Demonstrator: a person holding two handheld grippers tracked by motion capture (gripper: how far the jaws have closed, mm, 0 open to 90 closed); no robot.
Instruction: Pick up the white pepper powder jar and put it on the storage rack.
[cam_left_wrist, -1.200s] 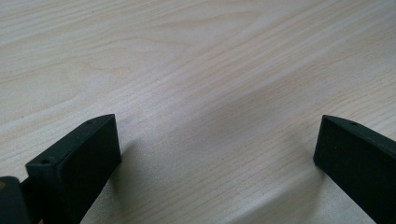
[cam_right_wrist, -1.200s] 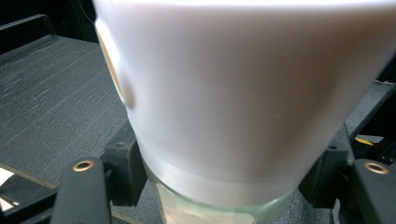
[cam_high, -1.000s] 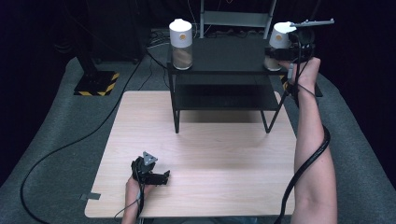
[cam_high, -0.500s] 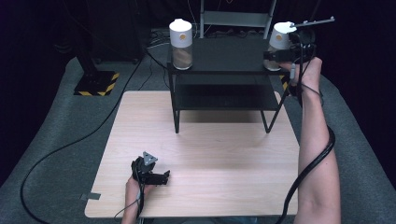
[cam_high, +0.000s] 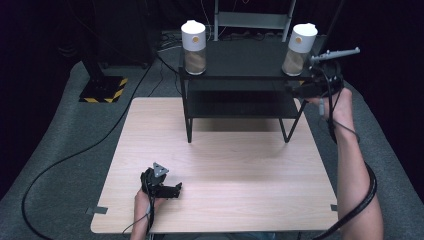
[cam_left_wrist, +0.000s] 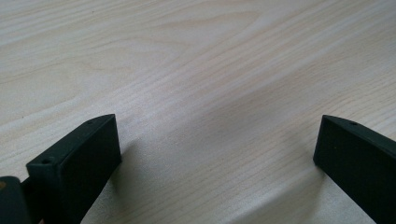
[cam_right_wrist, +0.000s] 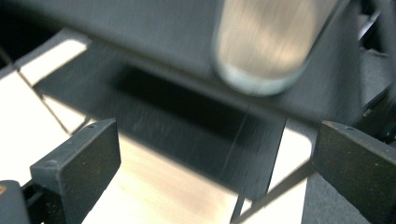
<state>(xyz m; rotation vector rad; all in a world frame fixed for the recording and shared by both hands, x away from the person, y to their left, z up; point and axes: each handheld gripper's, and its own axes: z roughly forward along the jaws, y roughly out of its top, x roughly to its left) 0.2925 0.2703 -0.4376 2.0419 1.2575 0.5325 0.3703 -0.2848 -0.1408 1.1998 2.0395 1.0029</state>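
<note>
Right jar (cam_high: 299, 48), white lid, brownish fill, upright at right end of black shelf (cam_high: 245, 62) top; its blurred base also in right gripper view (cam_right_wrist: 266, 42). Right gripper (cam_high: 300, 91) just beside shelf's right edge, below jar, apart from it; jaws just opened, now wide, nothing between. Second jar (cam_high: 194, 46) at shelf's left end. Left gripper (cam_high: 172, 190) low over wooden table (cam_high: 240, 155) near front edge, jaws wide, empty.

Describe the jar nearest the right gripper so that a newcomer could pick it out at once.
Find the black shelf unit at the far edge of the wooden table. Two white-capped jars stand on its top; the right jar is at the right end, just beyond the right gripper, unlike the left jar.
</note>
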